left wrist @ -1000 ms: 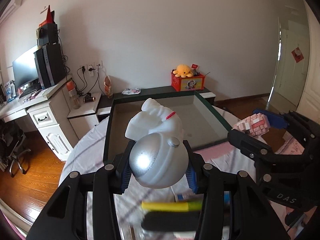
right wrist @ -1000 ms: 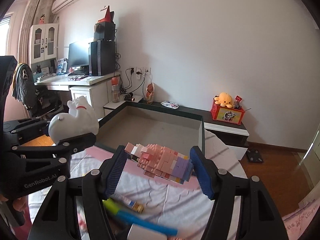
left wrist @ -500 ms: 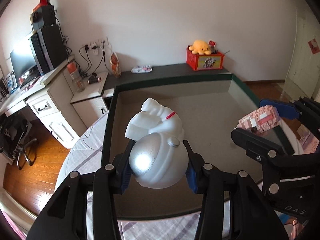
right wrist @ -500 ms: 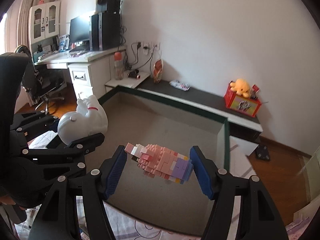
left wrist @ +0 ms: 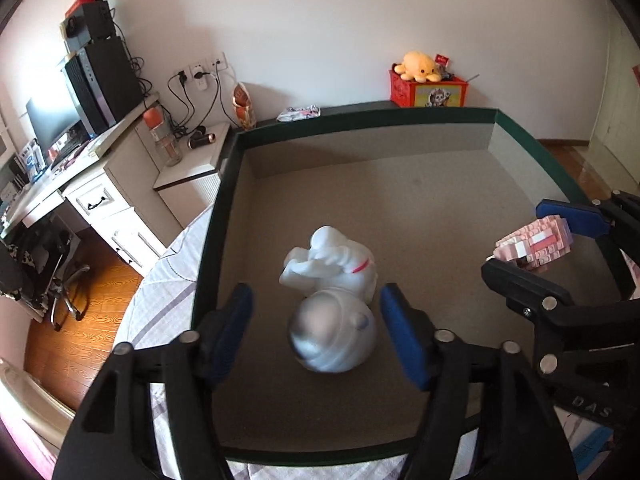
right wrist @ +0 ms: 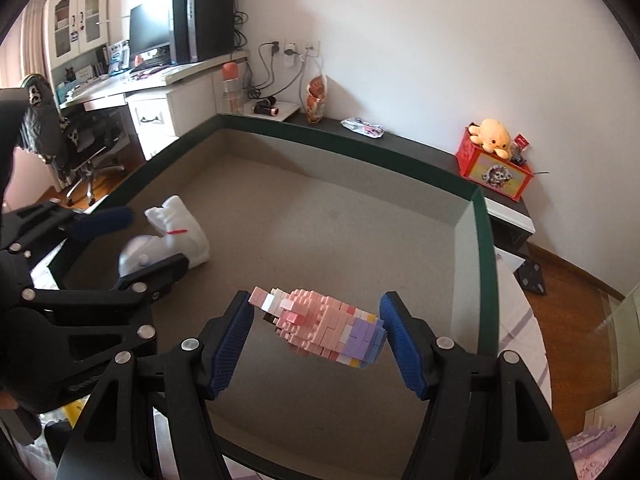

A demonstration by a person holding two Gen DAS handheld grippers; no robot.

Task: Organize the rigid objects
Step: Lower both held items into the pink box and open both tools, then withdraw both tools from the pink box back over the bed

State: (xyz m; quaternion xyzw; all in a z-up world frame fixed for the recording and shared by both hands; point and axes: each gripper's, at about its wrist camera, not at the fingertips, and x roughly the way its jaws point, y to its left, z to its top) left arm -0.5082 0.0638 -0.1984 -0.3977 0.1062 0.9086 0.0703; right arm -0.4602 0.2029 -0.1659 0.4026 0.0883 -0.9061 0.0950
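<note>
Nearest the left wrist camera, the left gripper (left wrist: pixel 316 336) stands wide apart, its blue pads clear of the white astronaut figure (left wrist: pixel 334 300), which lies between them, blurred, on the grey floor of the big green-rimmed box (left wrist: pixel 400 118); whether it has settled I cannot tell. At three o'clock, the right gripper (right wrist: pixel 316 338) is clamped on a pink and purple brick model (right wrist: pixel 320 330), held above the box floor. The step in hand looks like dropping toys into the box. Next, the right gripper probably needs to lower the model and release it. Farther off, at one o'clock, a yellow plush octopus (left wrist: pixel 420 66) sits on a red crate (left wrist: pixel 428 94).
</note>
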